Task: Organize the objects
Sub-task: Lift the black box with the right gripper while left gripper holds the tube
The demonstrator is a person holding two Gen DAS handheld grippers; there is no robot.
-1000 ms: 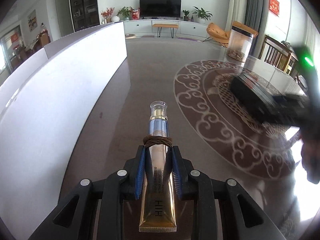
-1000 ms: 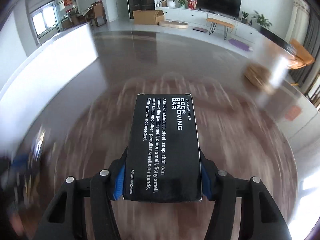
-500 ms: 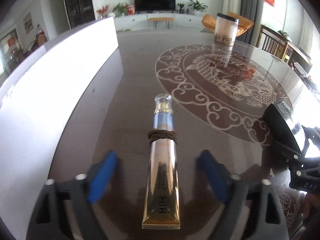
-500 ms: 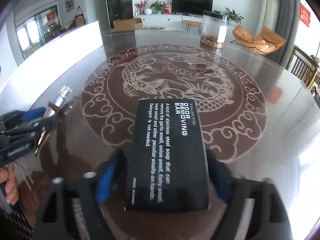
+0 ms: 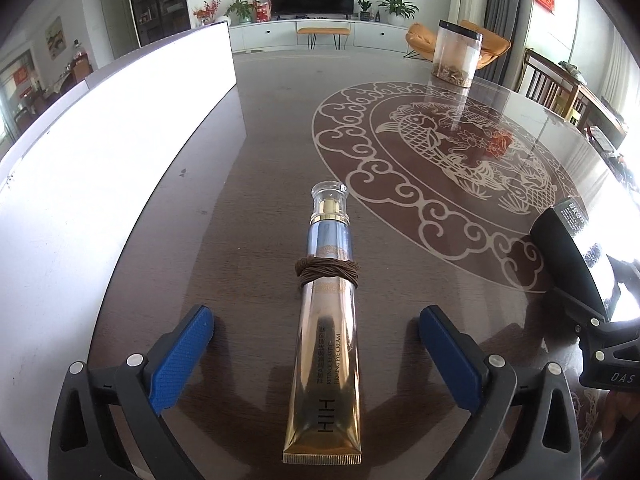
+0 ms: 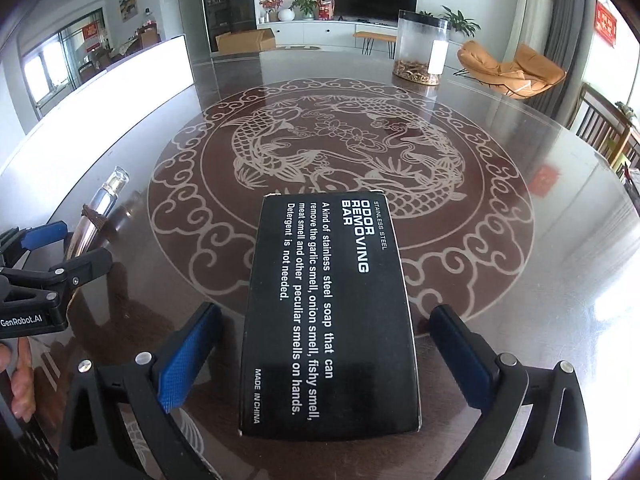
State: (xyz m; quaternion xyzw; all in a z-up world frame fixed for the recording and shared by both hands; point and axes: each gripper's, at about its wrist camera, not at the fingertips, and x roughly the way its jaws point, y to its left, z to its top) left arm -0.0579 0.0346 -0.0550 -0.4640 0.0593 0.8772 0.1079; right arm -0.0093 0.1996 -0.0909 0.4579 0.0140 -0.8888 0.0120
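Jar (image 6: 419, 48): standing at far table (image 5: 280, 128) edge, holding brownish bits at bottom.
Left gripper (image 5: 316, 344): spreading wide around eye-cream tube (image 5: 326, 344), not touching.
Right gripper (image 6: 326, 356): gaping beside black box (image 6: 330, 320), lying flat.
Room: lying open ahead over medallion.

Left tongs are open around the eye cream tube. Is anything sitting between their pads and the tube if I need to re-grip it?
Nothing visible. The eye cream tube lies flat on the table between the open left tongs, with bare tabletop on both sides up to the blue pads.

Both tongs released: tube (image 5: 326, 320), box (image 6: 328, 316) now on table.
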